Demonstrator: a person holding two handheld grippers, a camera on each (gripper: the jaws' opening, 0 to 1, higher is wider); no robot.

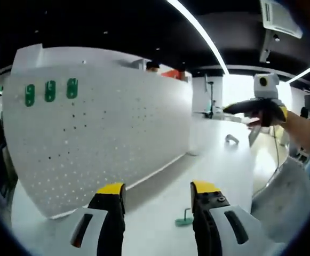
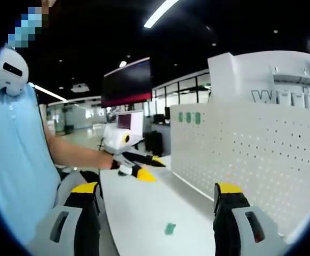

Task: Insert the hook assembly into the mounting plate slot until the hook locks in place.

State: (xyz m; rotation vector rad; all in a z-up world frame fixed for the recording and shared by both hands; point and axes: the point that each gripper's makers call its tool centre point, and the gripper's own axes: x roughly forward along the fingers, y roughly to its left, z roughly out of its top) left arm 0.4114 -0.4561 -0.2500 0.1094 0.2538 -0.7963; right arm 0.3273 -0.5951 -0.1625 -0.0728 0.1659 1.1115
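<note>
White table [image 1: 160, 213] fronts a white pegboard [image 1: 101, 128] bearing three green plates [image 1: 49, 91]. Left gripper view: left gripper [image 1: 157, 205] jaws apart, empty; green hook [image 1: 185, 218] lies on the table between them. Right gripper view: right gripper [image 2: 157, 205] jaws apart; hook [image 2: 169, 229] between, nearer its right jaw.

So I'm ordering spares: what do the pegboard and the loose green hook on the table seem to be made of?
The pegboard looks like thin sheet metal painted matte white: flat, with even rows of punched holes, though rigid plastic can't be ruled out. The green hook looks like moulded plastic, uniform in colour with a dull sheen; it is too small to be sure. It lies on the white table.
</note>
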